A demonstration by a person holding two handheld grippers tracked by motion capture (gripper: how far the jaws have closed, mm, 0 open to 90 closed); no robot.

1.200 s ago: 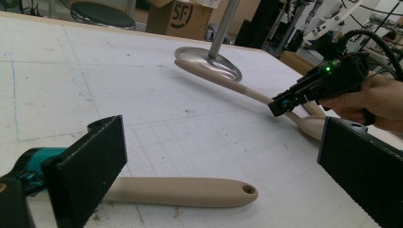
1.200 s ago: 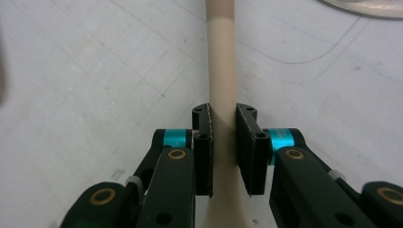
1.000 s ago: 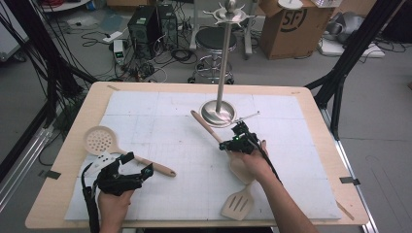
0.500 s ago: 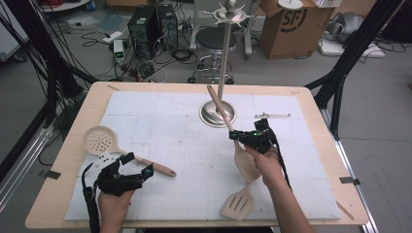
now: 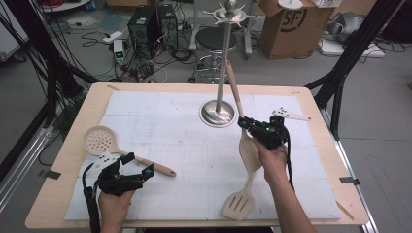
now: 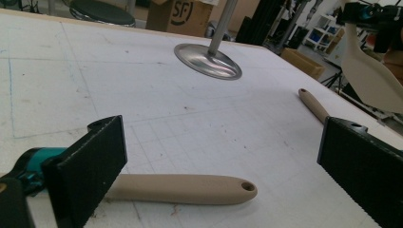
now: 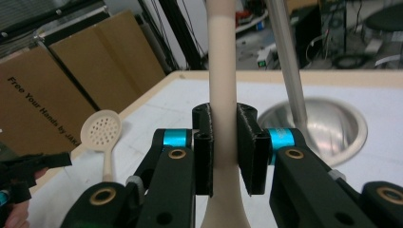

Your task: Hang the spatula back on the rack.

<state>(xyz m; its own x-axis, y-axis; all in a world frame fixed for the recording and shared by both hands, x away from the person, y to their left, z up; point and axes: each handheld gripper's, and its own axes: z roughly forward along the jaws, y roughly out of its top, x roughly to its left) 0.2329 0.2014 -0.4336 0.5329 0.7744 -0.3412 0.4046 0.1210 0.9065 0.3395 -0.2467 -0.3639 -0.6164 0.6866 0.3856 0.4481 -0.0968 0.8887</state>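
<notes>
Now the pale beige wooden spoon (image 5: 241, 121) stands nearly upright off the table, whereas a second ago it lay slanted low beside the round steel base; its handle tip reaches up along the tall steel utensil stand (image 5: 221, 73), just at its 3 o'clock side, and its bowl hangs below the jaws. The right gripper (image 5: 248, 125) has climbed and shifted toward 3 o'clock with it, jaws clenched on the spoon's neck, as the right gripper view shows with both black pads pressed against the shaft (image 7: 222, 118). The right hand (image 5: 273, 162) sits under the gripper, forearm running in from 6 o'clock, wrist cocked so the jaws point toward 9 o'clock.

The left gripper (image 5: 138, 167) has kept its place near the table's 7 o'clock corner, jaws spread wide and resting low, straddling the handle of the beige perforated skimmer (image 5: 99, 141) without pressing it. A beige slotted turner (image 5: 239, 204) lies flat at 6 o'clock, unmoved, near the right forearm.
</notes>
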